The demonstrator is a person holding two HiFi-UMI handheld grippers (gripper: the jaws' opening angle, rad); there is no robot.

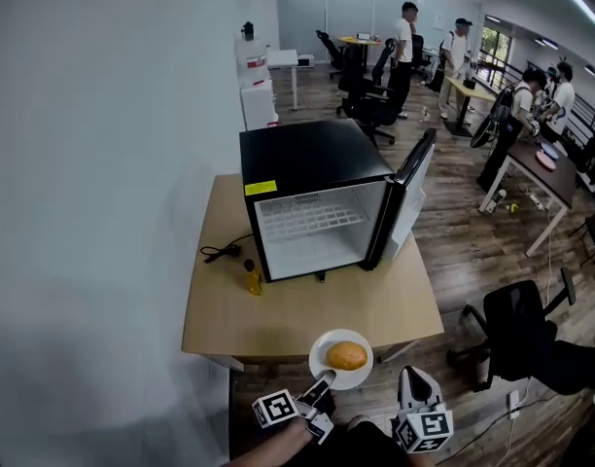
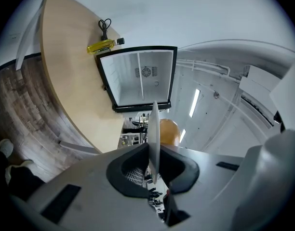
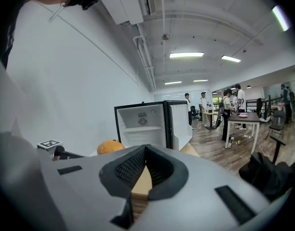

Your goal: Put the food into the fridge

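A white plate (image 1: 329, 356) carries an orange bun (image 1: 347, 355) and hangs just off the front edge of the wooden table (image 1: 278, 309). My left gripper (image 1: 323, 379) is shut on the plate's near rim. In the left gripper view the plate (image 2: 154, 129) shows edge-on between the pads, with the bun (image 2: 169, 131) beside it. The black mini fridge (image 1: 312, 202) stands on the table with its door (image 1: 411, 195) swung open to the right and its white inside (image 2: 140, 76) bare. My right gripper (image 1: 410, 376) hangs to the right of the plate, shut and holding nothing (image 3: 146, 149).
A small yellow bottle (image 1: 252, 278) and a black cable (image 1: 220, 253) lie on the table left of the fridge. A white wall runs along the left. A black office chair (image 1: 516, 334) stands at the right. Several people and desks fill the room behind.
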